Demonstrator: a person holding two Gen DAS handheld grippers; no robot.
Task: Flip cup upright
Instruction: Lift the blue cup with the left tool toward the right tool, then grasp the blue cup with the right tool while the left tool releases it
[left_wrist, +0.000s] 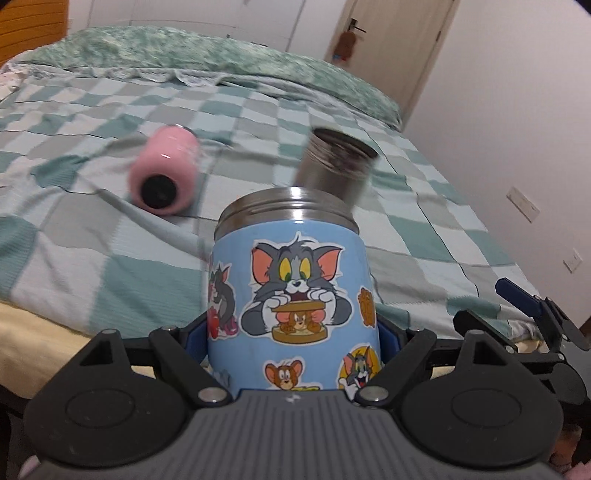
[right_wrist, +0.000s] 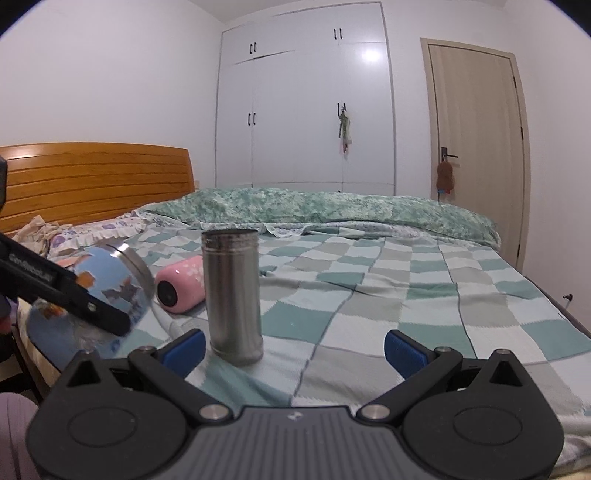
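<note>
Gripping the blue cup (left_wrist: 293, 291) mouth-up, the left tool (left_wrist: 295, 332) should lower it level onto the bed (left_wrist: 110, 258) before releasing. Right tool (right_wrist: 294, 347) waits wide, empty.

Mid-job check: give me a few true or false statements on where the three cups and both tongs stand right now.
1. The left tongs grip the blue cartoon-sticker cup. True.
2. The right tongs hold the plain steel cylinder cup. False: they are open and empty; that cup stands upright on the checked bedspread.
3. The pink cup lies on its side. True.
4. The blue cup rests on the bedspread. False: in the right wrist view it is held tilted near the bed edge.
</note>
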